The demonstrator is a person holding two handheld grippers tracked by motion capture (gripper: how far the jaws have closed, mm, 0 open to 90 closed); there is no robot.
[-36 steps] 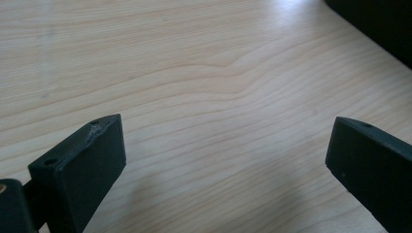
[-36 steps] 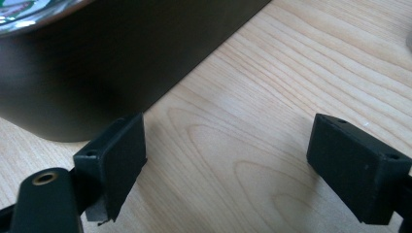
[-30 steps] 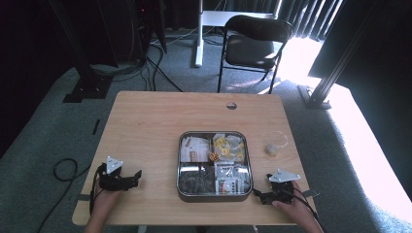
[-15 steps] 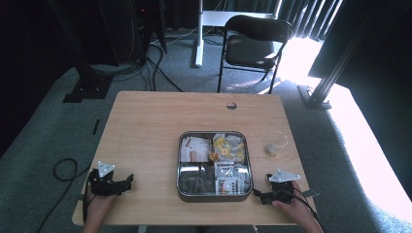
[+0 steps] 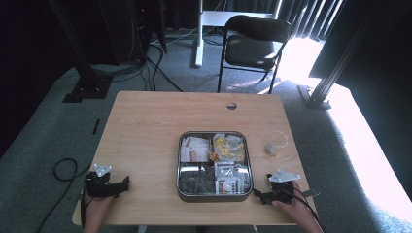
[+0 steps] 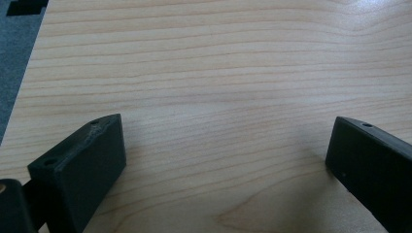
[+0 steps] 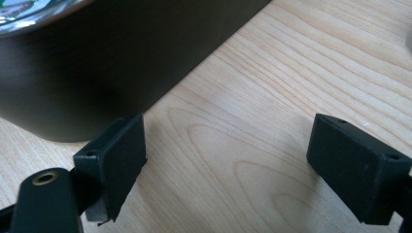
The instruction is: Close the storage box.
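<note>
Square metal tin (image 5: 214, 194) with rounded corners sitting on pale grained wood table (image 5: 155, 126), left gripper (image 5: 125, 183) lying well left of tin, jaws spread, empty, right gripper (image 5: 259, 196) resting just right of tin, jaws gaping, gripping nothing

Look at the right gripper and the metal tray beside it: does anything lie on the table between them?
Nothing visible does. The right gripper rests open on the table just off the metal tray's near right corner; its own view shows bare wood up to the tray wall.
</note>
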